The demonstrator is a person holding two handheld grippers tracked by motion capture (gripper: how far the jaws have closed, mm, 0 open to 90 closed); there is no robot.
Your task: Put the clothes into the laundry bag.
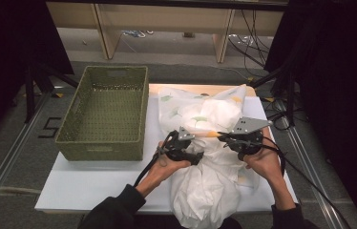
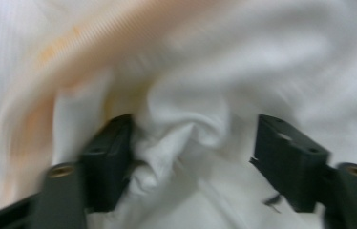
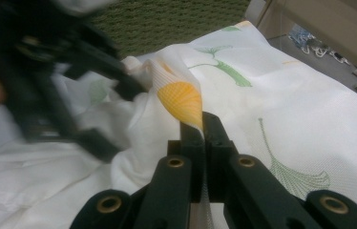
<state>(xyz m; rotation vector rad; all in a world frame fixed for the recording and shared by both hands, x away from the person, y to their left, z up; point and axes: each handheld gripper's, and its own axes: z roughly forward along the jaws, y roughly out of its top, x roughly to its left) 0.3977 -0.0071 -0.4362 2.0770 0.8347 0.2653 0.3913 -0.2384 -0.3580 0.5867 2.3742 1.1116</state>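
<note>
A white cloth [image 1: 210, 167] printed with green and yellow leaves lies bunched on the white board, its near end hanging over the front edge. My right gripper [image 1: 220, 136] is shut on a fold of it; in the right gripper view the closed jaws [image 3: 204, 136] pinch a thin edge just below a yellow leaf print [image 3: 183, 100]. My left gripper [image 1: 199, 156] is at the cloth's left side. Its jaws stand wide apart [image 2: 195, 162] with a crumpled white fold [image 2: 176, 143] between them, resting against one jaw and clear of the other. The left gripper [image 3: 67, 81] shows blurred in the right gripper view.
A green woven basket [image 1: 101, 148] stands empty on the board's left half, close to the cloth; its wall [image 3: 167, 19] shows behind the cloth. The white board [image 1: 95, 186] has bare room in front of the basket. Cables trail off to the right, and a shelf frame stands behind.
</note>
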